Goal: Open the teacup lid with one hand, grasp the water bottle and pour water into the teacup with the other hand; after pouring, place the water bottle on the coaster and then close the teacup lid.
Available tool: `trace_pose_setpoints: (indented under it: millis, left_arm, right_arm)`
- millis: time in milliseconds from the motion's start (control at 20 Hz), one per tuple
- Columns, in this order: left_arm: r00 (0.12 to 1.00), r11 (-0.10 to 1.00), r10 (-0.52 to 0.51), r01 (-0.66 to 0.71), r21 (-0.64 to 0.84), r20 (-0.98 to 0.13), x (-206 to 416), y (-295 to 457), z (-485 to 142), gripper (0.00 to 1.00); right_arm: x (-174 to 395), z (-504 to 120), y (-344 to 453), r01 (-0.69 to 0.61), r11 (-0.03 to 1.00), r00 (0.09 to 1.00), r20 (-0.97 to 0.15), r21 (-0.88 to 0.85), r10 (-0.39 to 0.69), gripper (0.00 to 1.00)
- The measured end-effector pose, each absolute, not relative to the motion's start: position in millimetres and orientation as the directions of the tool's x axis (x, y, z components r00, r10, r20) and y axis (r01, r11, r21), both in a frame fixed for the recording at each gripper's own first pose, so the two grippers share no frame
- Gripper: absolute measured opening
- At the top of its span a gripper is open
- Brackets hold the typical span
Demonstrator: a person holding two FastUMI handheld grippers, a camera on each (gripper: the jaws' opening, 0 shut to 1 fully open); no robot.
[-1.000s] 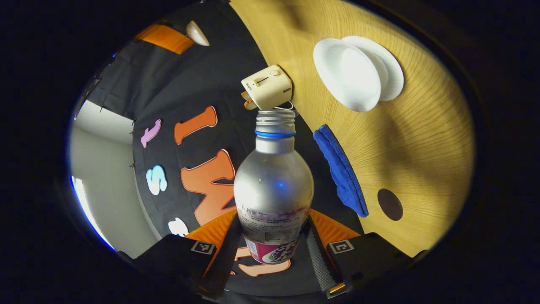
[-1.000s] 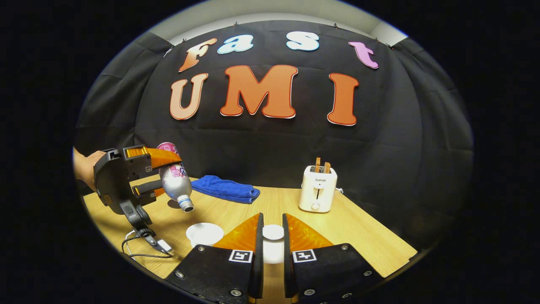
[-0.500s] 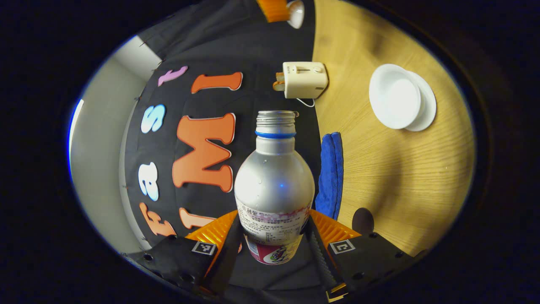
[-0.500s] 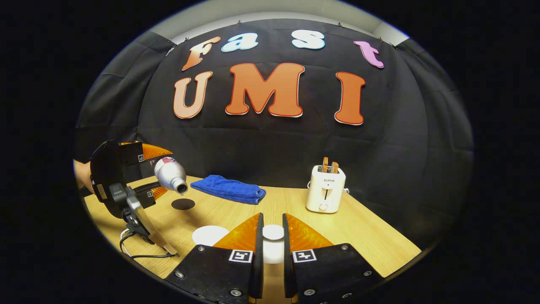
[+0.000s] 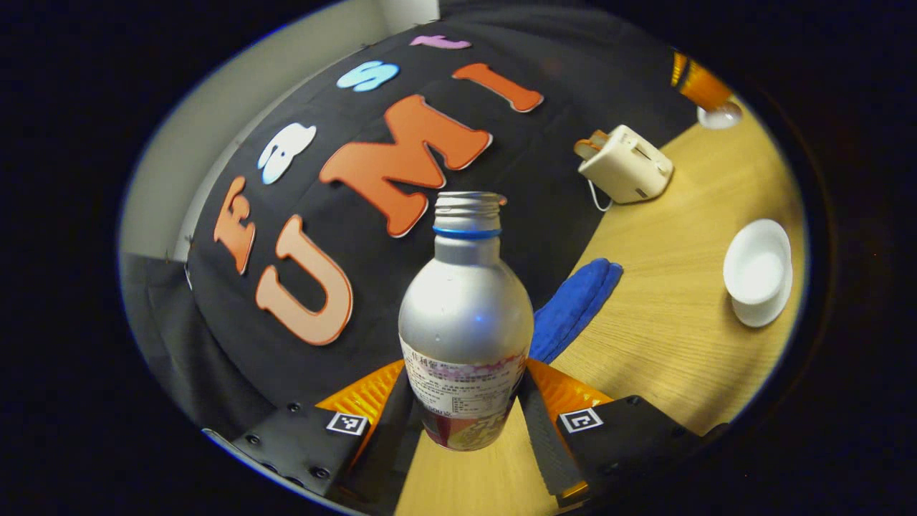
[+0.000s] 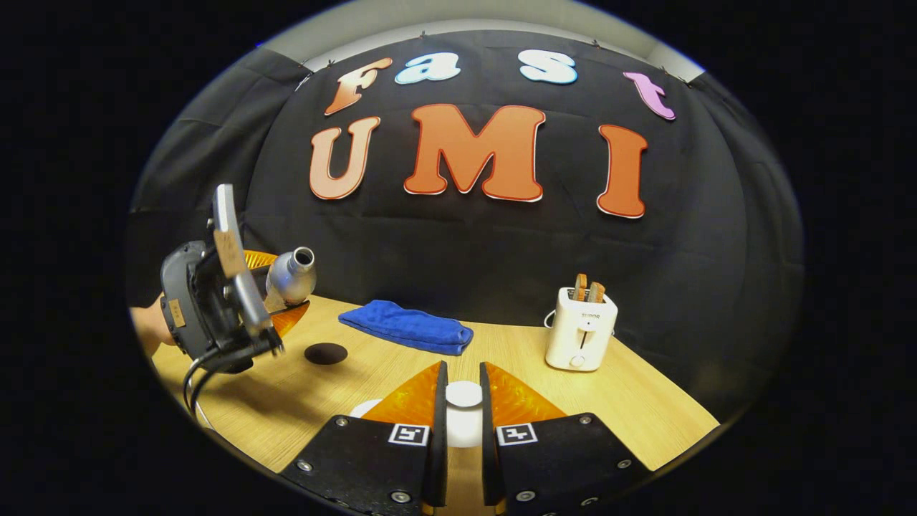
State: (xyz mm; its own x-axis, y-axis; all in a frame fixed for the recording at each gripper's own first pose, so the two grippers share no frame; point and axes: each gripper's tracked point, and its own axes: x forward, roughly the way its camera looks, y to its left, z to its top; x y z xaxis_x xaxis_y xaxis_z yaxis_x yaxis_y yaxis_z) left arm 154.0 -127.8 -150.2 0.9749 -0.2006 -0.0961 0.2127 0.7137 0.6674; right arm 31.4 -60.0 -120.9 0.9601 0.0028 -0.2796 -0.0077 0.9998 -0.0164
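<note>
A silver water bottle [image 5: 466,322] with a blue neck ring and no cap stands between the fingers of my left gripper [image 5: 466,387], which is shut on its labelled lower part. In the right gripper view that bottle [image 6: 290,276] tilts mouth-up, well above the table, in the left gripper [image 6: 276,287]. The open white teacup [image 5: 758,269] sits on its saucer to the right. A dark round coaster [image 6: 326,353] lies below the bottle. My right gripper [image 6: 462,373] is shut on the white teacup lid [image 6: 463,398], held above the table. The teacup's rim [image 6: 362,410] peeks out beside its left finger.
A folded blue cloth [image 6: 408,326] lies at the back of the wooden table [image 6: 630,408]. A cream toaster [image 6: 582,330] with toast in it stands at the back right. A hand [image 6: 147,326] and a cable trail behind the left gripper.
The bottle has swung from mouth-down over the cup to mouth-up, and the left gripper has drawn back towards the coaster. The right gripper still holds the lid in much the same place.
</note>
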Motion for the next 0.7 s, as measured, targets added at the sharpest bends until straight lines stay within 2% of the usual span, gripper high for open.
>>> trace_pose_setpoints:
  millis: [100, 250, 300, 350, 400, 450, 700]
  left_arm:
    - [0.980, 0.819, -0.176, 0.199, 0.539, -0.094, 163.1, -124.5, -156.9, 0.82]
    - [0.984, 0.902, -0.153, 0.178, 0.394, -0.094, 166.1, -123.1, -162.5, 0.82]
    - [0.983, 0.926, -0.152, 0.178, 0.333, -0.103, 171.0, -123.0, -167.3, 0.77]
    - [0.981, 0.945, -0.153, 0.181, 0.271, -0.118, 172.6, -122.8, -173.1, 0.82]
    - [0.978, 0.961, -0.157, 0.183, 0.207, -0.137, 177.9, -122.3, -179.2, 0.77]
    - [0.974, 0.973, -0.163, 0.185, 0.141, -0.155, 180.9, -123.7, -184.7, 0.82]
    - [0.942, 0.976, -0.219, 0.205, -0.079, -0.254, 177.9, -130.6, -203.1, 0.82]
  right_arm:
    - [38.8, -120.0, -53.4, -0.011, 1.000, 0.960, -0.280, -0.020, 0.005, 0.20]
    - [47.0, -120.7, -43.8, -0.021, 1.000, 0.959, -0.282, -0.023, 0.013, 0.20]
    - [48.9, -120.9, -42.1, -0.021, 0.999, 0.959, -0.284, -0.026, 0.012, 0.20]
    - [51.7, -121.3, -41.0, -0.020, 0.999, 0.959, -0.285, -0.029, 0.011, 0.20]
    - [53.2, -120.6, -40.6, -0.020, 0.999, 0.958, -0.285, -0.032, 0.010, 0.20]
    - [53.9, -119.9, -40.1, -0.019, 0.999, 0.958, -0.286, -0.034, 0.009, 0.20]
    - [62.7, -123.7, -37.1, -0.021, 0.999, 0.954, -0.300, -0.031, 0.011, 0.20]
